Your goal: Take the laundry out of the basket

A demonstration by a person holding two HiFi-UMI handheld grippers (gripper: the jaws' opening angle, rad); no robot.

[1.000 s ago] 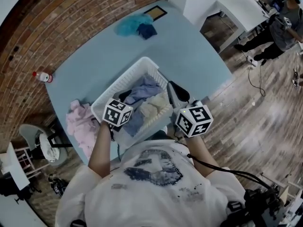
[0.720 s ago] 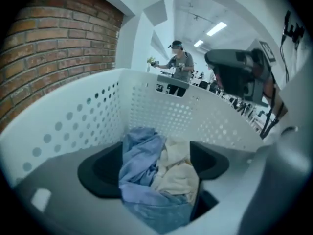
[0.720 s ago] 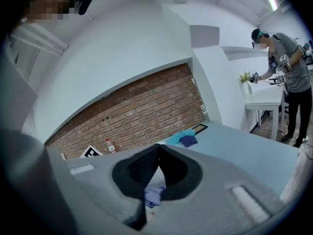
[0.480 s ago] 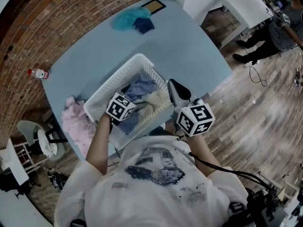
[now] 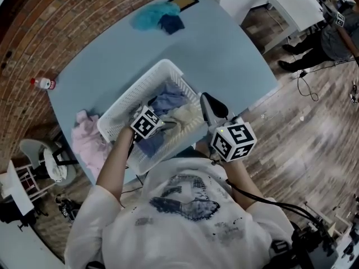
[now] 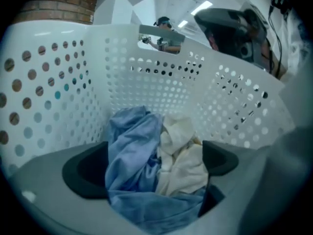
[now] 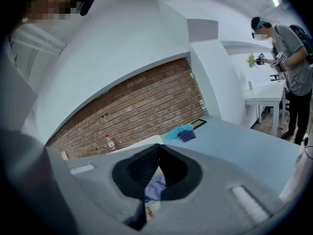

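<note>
Status: left gripper (image 6: 152,164) is inside the basket (image 6: 146,72), pointed steeply down at the pile. Its jaws have just been opening and are spread wide. Blue cloth (image 6: 128,153) and cream cloth (image 6: 185,155) are bunched between the pads, but no pad is seen pressing on them, so nothing is gripped yet. The right gripper (image 7: 157,150) is held near the basket's right corner. Its jaws are closed tip to tip, with nothing between them.

Load location: both pieces are heaped in the basket, blue on the left and cream on the right in the left gripper view, touching and partly overlapped. A blue fold is also seen under the cream at the front. A pink piece (image 5: 87,142) is lying on the table (image 5: 224,55) just beside the basket. A teal and navy pile (image 5: 158,20) is at the far corner, well apart.

Handling, as judged:
- Fabric is light and limp, with no stiffness and nothing fragile.
- Shape will not be kept when lifted; draping and trailing are expected.
- Slip is likely if only a thin edge is pinched.
- A thick fold should be taken, best at the raised blue ridge next to the cream. The pads should be pushed into the bundle before closing.
- The two pieces look tangled, so both may be lifted together, or the second may be dragged and dropped.
- Snagging on the perforated wall is possible with a sideways pull, so a straight upward lift is preferred.
</note>
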